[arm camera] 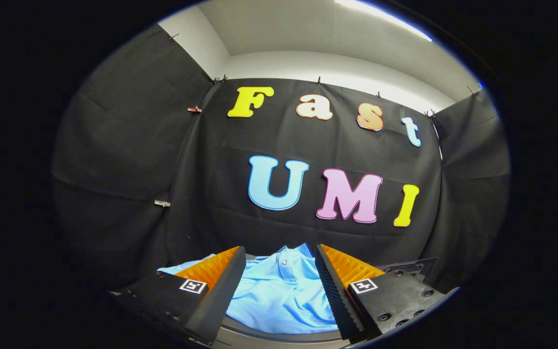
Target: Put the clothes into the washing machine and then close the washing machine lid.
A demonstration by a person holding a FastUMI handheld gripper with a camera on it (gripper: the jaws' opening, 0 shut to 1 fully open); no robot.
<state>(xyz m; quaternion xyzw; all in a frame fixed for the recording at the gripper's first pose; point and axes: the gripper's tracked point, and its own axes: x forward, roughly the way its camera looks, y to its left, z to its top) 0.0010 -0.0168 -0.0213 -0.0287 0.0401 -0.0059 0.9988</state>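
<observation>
A light blue polo shirt [279, 291] with a buttoned collar lies spread out just ahead of and below my gripper [280, 259]. The fingers stand apart, open, with the shirt showing in the gap between them and nothing pressed by either one. The shirt's collar points away from me, toward the booth's back wall. A sleeve of the shirt spreads out past the left finger [221, 281]. A curved grey rim [269, 337] shows under the shirt's near edge; I cannot tell whether it belongs to the washing machine.
Black cloth walls close the booth at the back and on both sides, close behind the shirt. A dark flat piece [412, 266] sticks out beyond the right finger.
</observation>
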